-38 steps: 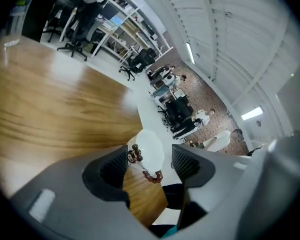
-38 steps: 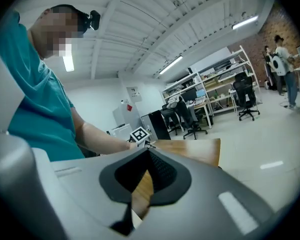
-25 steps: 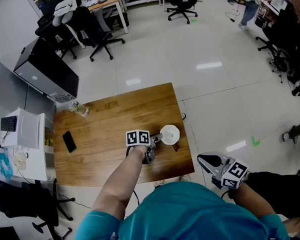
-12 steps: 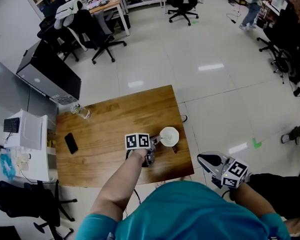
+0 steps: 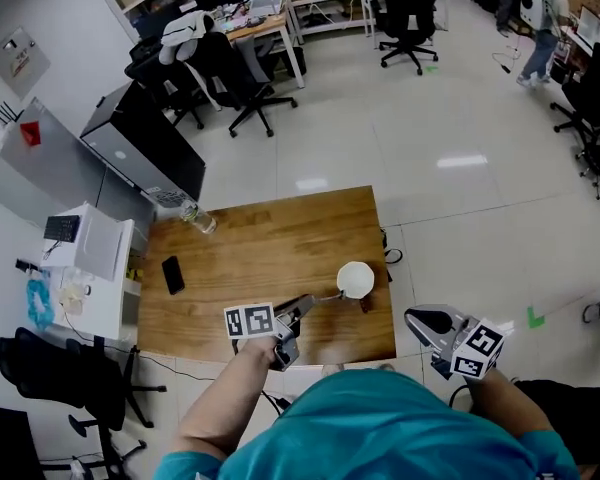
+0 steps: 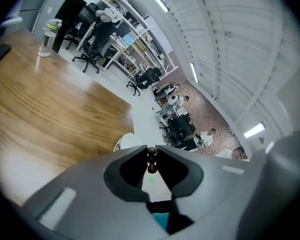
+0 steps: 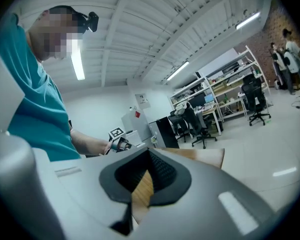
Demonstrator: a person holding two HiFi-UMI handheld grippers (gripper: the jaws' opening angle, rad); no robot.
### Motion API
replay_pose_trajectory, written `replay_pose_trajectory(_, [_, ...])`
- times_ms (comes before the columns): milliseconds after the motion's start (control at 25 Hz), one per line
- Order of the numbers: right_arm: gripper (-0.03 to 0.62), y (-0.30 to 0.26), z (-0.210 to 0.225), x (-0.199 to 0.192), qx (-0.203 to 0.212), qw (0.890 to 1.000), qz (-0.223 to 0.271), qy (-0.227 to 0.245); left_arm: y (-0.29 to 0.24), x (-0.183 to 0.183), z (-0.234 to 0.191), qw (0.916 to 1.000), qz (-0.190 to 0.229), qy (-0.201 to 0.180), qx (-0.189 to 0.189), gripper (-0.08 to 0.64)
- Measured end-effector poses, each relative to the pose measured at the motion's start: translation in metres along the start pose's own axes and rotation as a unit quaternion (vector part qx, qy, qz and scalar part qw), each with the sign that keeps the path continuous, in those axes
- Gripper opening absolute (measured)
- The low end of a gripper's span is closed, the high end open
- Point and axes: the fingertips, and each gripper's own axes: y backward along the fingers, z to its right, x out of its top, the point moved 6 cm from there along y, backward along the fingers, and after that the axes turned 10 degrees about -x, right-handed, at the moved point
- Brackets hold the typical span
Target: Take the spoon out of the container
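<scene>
Left claw raised, just closed on half-hidden spoon

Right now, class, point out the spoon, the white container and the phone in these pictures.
spoon [image 6: 151,160]: left gripper view, brown handle end between the jaws
white container [image 5: 364,276]: head view, its white inside
phone [image 5: 173,275]: head view, its dark middle

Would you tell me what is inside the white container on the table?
From above, the white container shows only white inside. The spoon, gripped by the left claw, reaches its rim; whether the tip dips inside is too small to tell.
</scene>
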Motion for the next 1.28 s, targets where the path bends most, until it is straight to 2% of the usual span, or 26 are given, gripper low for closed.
replay_pose_trajectory(120, [0.002,0.001,-0.003,-0.011,0.017,1.000,0.012,-0.003,0.032,-0.016,0.016,0.9993,0.036,-0.004,-0.001,0.049])
replay_pose_trajectory(240, [0.002,-0.018,-0.034,-0.014,0.022,1.000,0.011,-0.001,0.084,-0.022,0.030,0.9986,0.051,-0.010,-0.007,0.049])
replay_pose_trajectory(440, [0.002,-0.064,-0.120,-0.027,0.018,0.999,0.009,0.028,0.197,-0.030,0.016,0.9963,0.064,-0.046,-0.034,0.049])
replay_pose_trajectory(600, [0.002,-0.132,-0.207,-0.054,-0.013,0.999,0.007,0.041,0.294,-0.027,-0.019,0.9939,0.058,-0.074,-0.059,0.049])
replay_pose_trajectory(720, [0.002,-0.187,-0.267,-0.077,-0.042,0.999,0.018,0.005,0.362,-0.019,-0.047,0.9941,0.035,-0.067,-0.078,0.049])
replay_pose_trajectory(800, [0.002,-0.208,-0.303,-0.083,-0.053,0.998,0.013,0.004,0.398,-0.019,-0.054,0.9941,0.023,-0.055,-0.090,0.049])
replay_pose_trajectory(1040, [0.002,-0.201,-0.393,-0.087,-0.067,0.997,0.017,0.030,0.471,-0.046,-0.034,0.9921,0.018,-0.068,-0.104,0.049])
replay_pose_trajectory(1280, [0.002,-0.155,-0.484,-0.100,-0.049,0.996,0.037,0.064,0.533,-0.115,0.019,0.9923,0.023,-0.060,-0.106,0.049])
